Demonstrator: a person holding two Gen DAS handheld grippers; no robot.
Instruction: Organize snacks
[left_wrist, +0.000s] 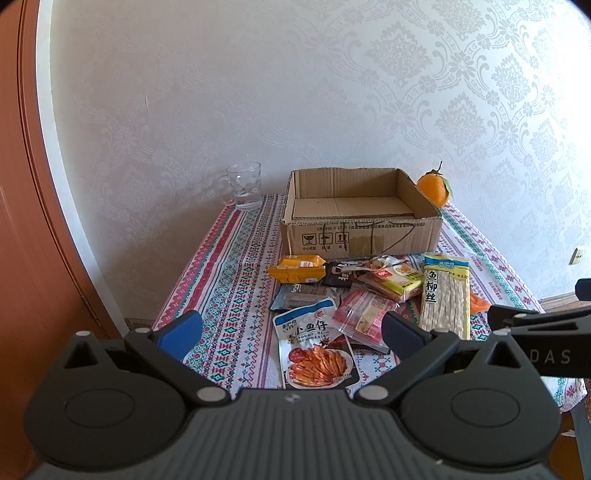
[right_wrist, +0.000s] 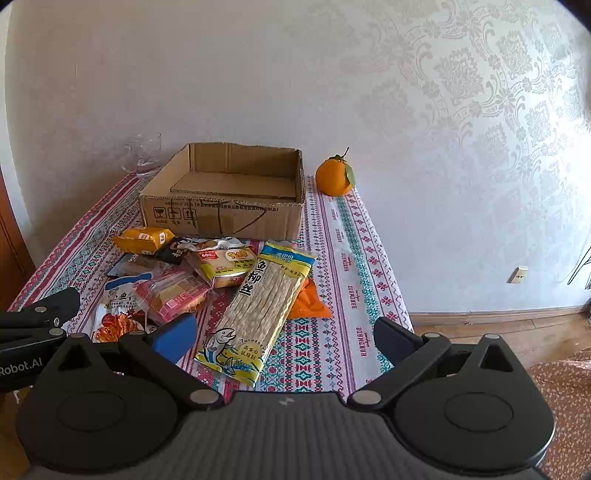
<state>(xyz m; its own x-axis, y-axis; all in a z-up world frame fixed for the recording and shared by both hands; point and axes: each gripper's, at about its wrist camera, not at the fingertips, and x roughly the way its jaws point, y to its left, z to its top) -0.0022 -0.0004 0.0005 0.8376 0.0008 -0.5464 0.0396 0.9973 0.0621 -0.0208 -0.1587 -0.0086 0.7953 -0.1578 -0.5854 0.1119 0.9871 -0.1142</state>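
the pile of bright plastic snack packets (left_wrist: 354, 295) lies on the patterned tablecloth (left_wrist: 236, 295) before the bare brown cardboard box (left_wrist: 360, 210), none packed yet, while the left gripper (left_wrist: 291, 332) and right gripper (right_wrist: 286, 339) gape wide, holding nothing.

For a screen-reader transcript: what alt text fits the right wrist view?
An open tool hovers over a heap of snack packets on a patterned tablecloth, nearest a long fish-strip packet. Behind the heap sits an empty cardboard box, with an orange to its right and a glass mug to its left.
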